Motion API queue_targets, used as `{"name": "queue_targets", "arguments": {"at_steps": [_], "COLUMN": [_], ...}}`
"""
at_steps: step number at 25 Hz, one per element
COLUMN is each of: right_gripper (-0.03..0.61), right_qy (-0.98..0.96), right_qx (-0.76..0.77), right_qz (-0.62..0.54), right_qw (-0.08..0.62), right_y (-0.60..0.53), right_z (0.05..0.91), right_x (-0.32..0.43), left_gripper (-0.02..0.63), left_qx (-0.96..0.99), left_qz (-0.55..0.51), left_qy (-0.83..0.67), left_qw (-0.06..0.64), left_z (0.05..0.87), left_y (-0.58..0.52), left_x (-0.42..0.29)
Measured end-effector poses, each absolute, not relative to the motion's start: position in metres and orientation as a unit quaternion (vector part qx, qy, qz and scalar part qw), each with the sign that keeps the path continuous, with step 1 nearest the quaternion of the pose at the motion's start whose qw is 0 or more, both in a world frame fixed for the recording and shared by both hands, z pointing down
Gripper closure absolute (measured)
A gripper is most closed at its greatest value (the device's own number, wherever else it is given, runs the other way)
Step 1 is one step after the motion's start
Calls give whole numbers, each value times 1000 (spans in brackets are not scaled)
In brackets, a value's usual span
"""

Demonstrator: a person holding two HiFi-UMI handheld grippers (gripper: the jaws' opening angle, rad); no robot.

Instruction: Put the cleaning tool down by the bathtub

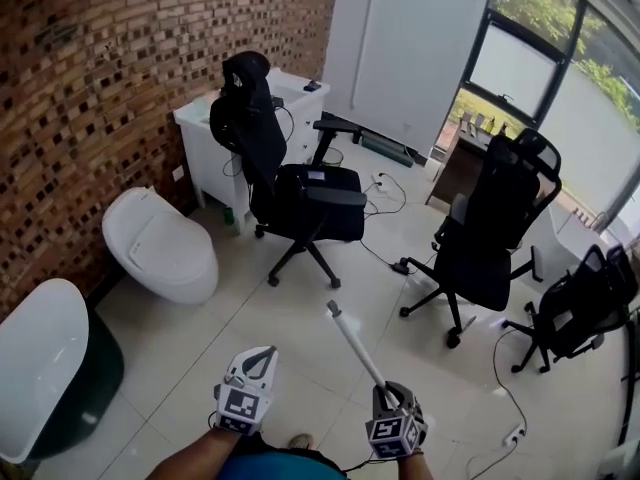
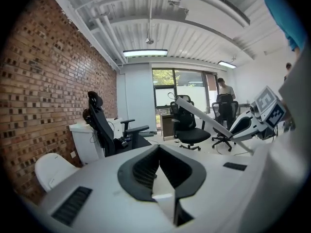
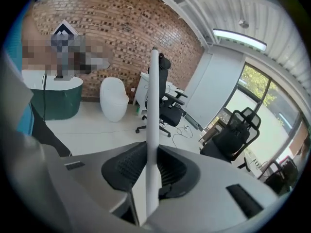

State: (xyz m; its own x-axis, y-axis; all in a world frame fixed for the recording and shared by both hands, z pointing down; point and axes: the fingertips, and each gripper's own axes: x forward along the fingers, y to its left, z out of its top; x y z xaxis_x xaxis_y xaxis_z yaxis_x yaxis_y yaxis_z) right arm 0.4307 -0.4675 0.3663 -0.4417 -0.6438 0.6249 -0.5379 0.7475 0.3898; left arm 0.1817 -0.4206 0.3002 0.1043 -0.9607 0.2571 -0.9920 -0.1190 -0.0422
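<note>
My right tongs (image 1: 388, 393) squeeze the cleaning tool (image 1: 358, 346), its long white pole pointing away from me, while my left tongs (image 1: 268, 352) are closed on nothing (they are nearer), and the bathtub (image 1: 100, 368) sits far left.

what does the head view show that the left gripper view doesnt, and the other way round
Only the head view: the bathtub at lower left and the far-right chair.

Only the left gripper view: the ceiling light, a person standing by the window, and the left tongs shut on nothing.

Both: the toilet, the nearest black chair, and the right tongs clamped on the white cleaning tool.
</note>
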Motion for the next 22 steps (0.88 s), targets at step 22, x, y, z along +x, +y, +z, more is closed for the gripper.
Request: {"name": "queue_targets", "arguments": {"at_steps": [22], "right_gripper": [486], "right_qy": [-898], "right_qx": [170], "right_qz": [-296], "right_qw": [278], "right_y": [-376], "right_z": [259], "right_x": [122], "left_gripper": [614], "left_qx": [581], "left_qz": [87], "left_qy": [-808], "left_qw": [50], "left_z": [250], "left_y": [-240], "left_x": [-59]}}
